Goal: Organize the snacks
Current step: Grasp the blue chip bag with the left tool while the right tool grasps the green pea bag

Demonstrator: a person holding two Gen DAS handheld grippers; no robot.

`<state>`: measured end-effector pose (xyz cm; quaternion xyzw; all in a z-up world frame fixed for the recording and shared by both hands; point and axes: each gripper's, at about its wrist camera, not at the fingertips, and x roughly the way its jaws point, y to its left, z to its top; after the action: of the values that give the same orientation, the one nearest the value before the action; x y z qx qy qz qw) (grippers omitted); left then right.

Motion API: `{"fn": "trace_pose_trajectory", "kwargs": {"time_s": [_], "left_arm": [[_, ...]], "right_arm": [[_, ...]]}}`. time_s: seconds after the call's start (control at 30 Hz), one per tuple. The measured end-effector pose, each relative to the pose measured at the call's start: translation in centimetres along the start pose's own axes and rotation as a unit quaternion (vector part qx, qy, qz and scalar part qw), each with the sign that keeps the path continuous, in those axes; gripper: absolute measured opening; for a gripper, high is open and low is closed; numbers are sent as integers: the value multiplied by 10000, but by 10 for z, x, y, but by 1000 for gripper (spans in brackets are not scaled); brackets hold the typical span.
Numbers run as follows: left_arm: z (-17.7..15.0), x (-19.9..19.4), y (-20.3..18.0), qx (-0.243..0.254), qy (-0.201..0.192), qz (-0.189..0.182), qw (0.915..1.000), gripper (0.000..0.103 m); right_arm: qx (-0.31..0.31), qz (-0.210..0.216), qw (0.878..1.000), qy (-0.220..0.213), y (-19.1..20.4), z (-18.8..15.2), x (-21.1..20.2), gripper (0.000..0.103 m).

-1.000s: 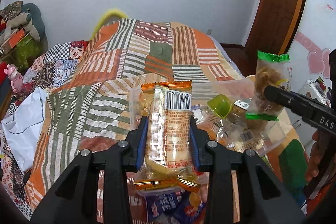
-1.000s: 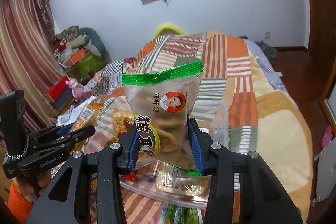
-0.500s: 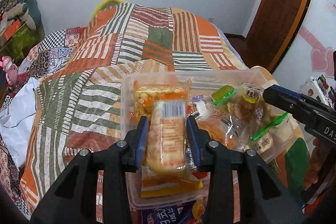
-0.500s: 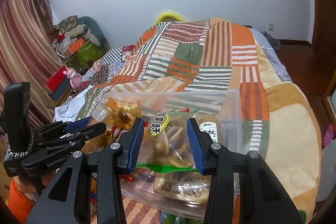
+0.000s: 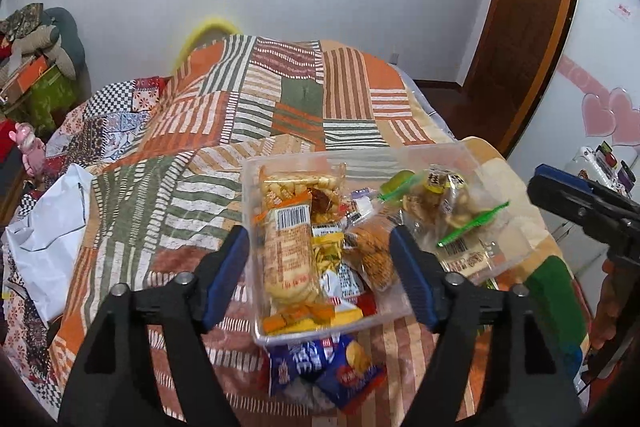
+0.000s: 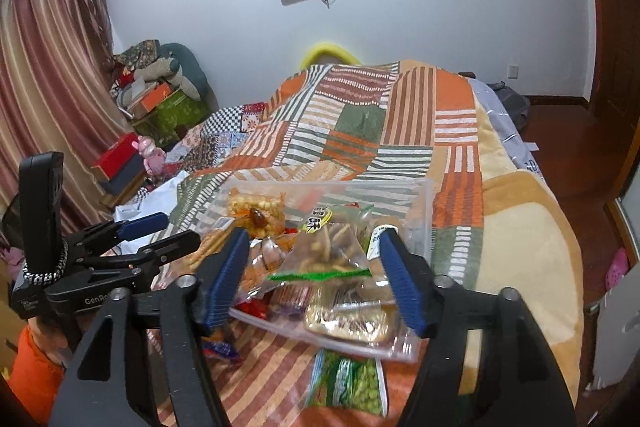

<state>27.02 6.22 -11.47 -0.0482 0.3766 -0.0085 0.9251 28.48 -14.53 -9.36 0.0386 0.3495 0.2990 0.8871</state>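
Note:
A clear plastic box (image 5: 360,151) full of snack packets sits on the quilted bed. My left gripper (image 5: 320,239) hovers over the box's near left part with its jaws opening. An orange-edged cracker packet (image 5: 290,259) lies in the box between the pads, and neither pad touches it. In the right wrist view my right gripper (image 6: 314,241) is also opening above the box (image 6: 424,211). A green-edged bag of fried strips (image 6: 328,251) rests loose on the pile between its pads. Each gripper shows at the edge of the other's view, the right gripper (image 5: 560,191) and the left gripper (image 6: 176,230).
A blue chip packet (image 5: 320,363) and a green pea packet (image 6: 352,383) lie on the quilt (image 5: 192,163) in front of the box. A white bag (image 5: 48,227) sits at the bed's left edge. Boxes and toys (image 6: 160,95) are stacked by the curtain.
Both grippers lowered their packets into the box, then let go as the jaws spread wide. The cracker packet and the green-edged bag now lie in the box.

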Motion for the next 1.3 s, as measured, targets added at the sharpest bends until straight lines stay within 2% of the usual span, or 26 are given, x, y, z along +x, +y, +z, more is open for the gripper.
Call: {"fn": "trace_pose_trajectory", "kwargs": {"time_s": [0.13, 0.3, 0.5, 0.87, 1.13, 1.3], "left_arm": [[-11, -15, -3, 76, -31, 60, 9999, 79], [-27, -31, -2, 13, -50, 36, 10000, 90], [-49, -33, 0, -9, 108, 86, 9999, 92], [-82, 3, 12, -308, 665, 10, 9973, 92], [-91, 35, 4, -304, 993, -139, 9945, 92], [-93, 48, 3, -403, 1060, -244, 9932, 92]], "right_arm": [[-83, -130, 9999, -78, 3, -4, -13, 71], [-98, -219, 9997, -96, 2, -18, -25, 78], [-60, -326, 9993, 183, -6, -43, -22, 78], [105, -355, 9948, 950, -20, -84, 12, 78], [61, -340, 9914, 1259, -15, -92, 39, 78], [10, -320, 9895, 1409, -12, -98, 53, 79]]}}
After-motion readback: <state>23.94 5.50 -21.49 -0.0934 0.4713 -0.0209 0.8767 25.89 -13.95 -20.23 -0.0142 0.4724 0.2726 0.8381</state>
